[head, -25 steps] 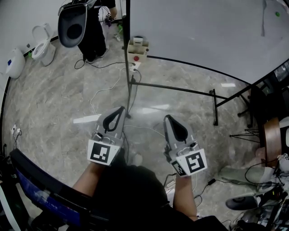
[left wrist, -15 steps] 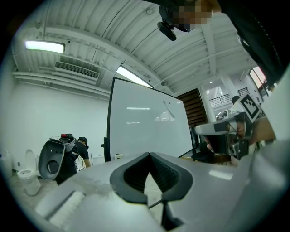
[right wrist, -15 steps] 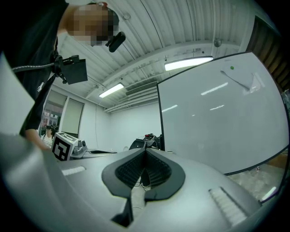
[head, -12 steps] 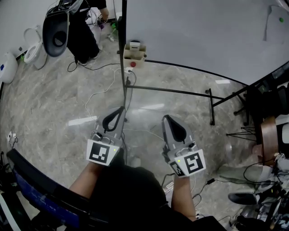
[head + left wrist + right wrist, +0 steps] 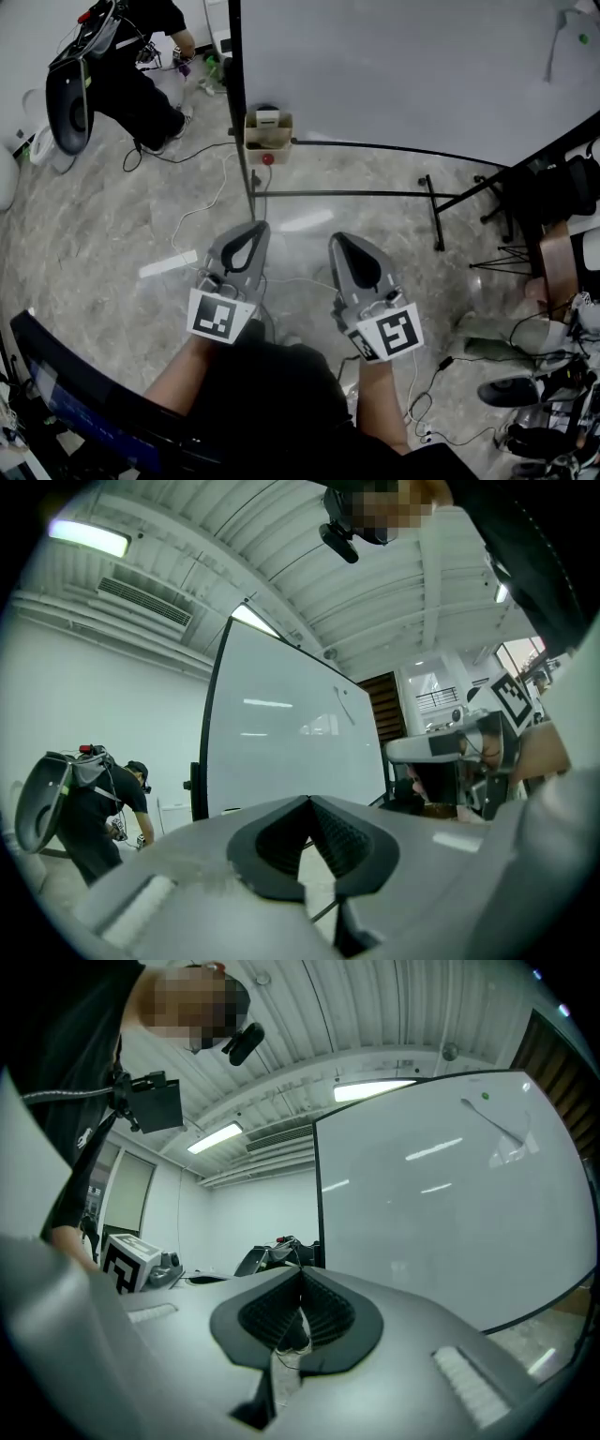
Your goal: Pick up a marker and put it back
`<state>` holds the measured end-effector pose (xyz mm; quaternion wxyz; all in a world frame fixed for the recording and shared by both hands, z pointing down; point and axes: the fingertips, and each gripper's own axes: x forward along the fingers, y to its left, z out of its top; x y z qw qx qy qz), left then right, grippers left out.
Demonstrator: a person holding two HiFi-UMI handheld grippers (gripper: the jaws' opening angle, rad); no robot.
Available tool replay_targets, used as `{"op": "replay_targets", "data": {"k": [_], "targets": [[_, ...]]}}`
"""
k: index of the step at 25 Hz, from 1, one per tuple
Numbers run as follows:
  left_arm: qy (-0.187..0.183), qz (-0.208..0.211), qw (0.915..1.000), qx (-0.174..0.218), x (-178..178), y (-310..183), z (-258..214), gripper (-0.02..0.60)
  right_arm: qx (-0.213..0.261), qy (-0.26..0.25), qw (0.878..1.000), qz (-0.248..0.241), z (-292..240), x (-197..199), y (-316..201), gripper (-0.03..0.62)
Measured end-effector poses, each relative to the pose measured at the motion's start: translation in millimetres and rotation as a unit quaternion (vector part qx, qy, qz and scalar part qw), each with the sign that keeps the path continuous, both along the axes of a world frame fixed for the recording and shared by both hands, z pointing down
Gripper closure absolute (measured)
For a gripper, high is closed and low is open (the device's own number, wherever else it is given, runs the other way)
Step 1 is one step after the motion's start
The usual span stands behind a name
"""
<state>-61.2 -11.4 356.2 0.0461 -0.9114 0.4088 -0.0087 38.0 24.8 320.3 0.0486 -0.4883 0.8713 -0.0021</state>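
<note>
Both grippers are held side by side at waist height over the floor, pointing toward a large whiteboard [image 5: 422, 66]. My left gripper [image 5: 253, 228] is shut with nothing between its pads; its own view shows the tips [image 5: 307, 803] meeting. My right gripper [image 5: 337, 240] is also shut and empty, its tips [image 5: 300, 1274] closed together. A small tan box [image 5: 267, 134] hangs on the whiteboard stand's post ahead of the left gripper, with a white object in it and a red knob [image 5: 268, 158] below. No marker can be made out at this distance.
The whiteboard's black stand legs [image 5: 375, 193] run across the marble floor ahead. Cables [image 5: 211, 202] trail on the floor. A person in dark clothes [image 5: 141, 80] stands at the far left. A chair and clutter [image 5: 553, 281] sit at the right.
The view has swung: the tan box and whiteboard post have shifted left and lower in the picture, nearer the grippers. The grippers stay shut and have drawn slightly closer together.
</note>
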Motion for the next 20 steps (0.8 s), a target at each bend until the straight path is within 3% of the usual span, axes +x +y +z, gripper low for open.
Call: {"op": "replay_targets", "data": {"k": [8,20], "targets": [[-0.003,0.042,0.9991,0.002,3.6,-35.4,-1.5,0.578,0.001,-0.003,1.000,0.029,-2.8,-12.3,-35.2,0.585],[0.003,0.069,0.9975,-0.011,-18.9,-66.2,8.7,0.578,-0.004,0.004,0.998,0.055,2.9,-40.9,-66.4,0.585]]}}
